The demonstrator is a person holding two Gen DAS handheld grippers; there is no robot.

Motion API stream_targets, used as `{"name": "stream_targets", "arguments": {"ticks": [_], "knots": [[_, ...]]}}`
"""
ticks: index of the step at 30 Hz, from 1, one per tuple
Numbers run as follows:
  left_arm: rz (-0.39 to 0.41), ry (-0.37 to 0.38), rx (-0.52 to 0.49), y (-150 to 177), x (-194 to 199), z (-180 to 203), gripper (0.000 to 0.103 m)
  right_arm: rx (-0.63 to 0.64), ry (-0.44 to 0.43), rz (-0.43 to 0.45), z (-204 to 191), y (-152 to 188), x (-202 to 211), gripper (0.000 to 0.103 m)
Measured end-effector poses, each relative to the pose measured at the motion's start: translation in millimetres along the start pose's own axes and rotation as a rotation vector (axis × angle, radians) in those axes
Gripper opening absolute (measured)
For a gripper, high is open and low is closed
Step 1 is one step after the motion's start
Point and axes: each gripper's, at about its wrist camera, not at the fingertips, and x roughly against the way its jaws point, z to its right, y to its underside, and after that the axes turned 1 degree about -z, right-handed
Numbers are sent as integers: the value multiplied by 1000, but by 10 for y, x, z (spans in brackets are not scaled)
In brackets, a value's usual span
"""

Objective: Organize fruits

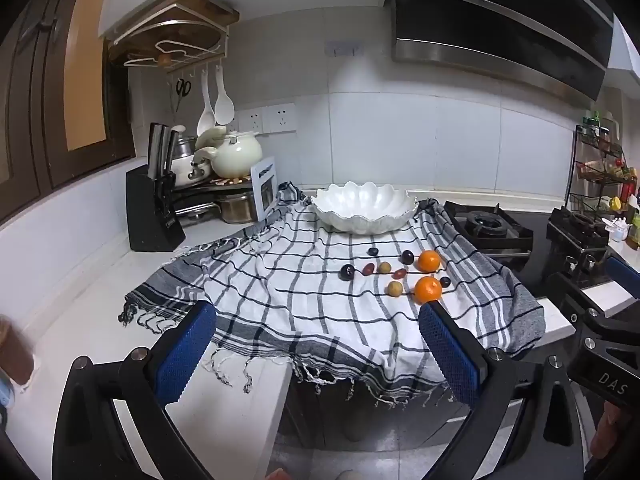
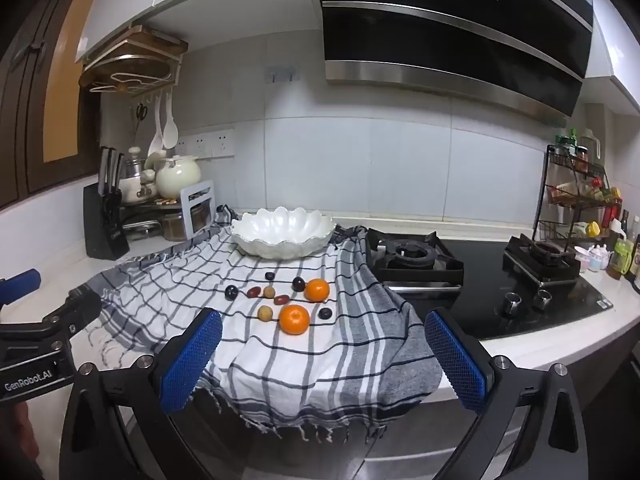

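Both your left gripper [image 1: 316, 334] and right gripper [image 2: 323, 340] gape released at frame bottom, facing two oranges [image 2: 294, 319], four dark plums [image 2: 231, 292], two reddish dates [image 2: 253, 291], two tan longans [image 2: 265, 313] mid-frame below one white scalloped bowl [image 2: 256, 246].

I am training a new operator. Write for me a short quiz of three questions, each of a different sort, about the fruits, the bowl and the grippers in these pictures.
1. True or false: the white bowl already holds an orange.
2. How many oranges lie on the checked cloth? A) one B) two C) three
3. Fill in: both the left gripper and the right gripper are ____, holding nothing.

Key
1. False: its visible inside is bare; the near orange and far orange are on the cloth.
2. B
3. open
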Motion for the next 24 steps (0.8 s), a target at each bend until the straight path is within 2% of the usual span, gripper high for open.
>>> {"name": "stream_targets", "arguments": {"ticks": [8, 16, 18, 24], "knots": [[5, 20, 8, 14, 92, 23, 103, 7, 5, -8, 18, 15, 55, 103], [8, 34, 14, -14, 135, 89, 103, 10, 12, -14, -26, 137, 305, 103], [9, 38, 13, -25, 131, 92, 103, 4, 10, -32, 42, 59, 153, 103], [14, 49, 10, -15, 123, 94, 103, 1, 15, -27, 54, 60, 164, 103]]}}
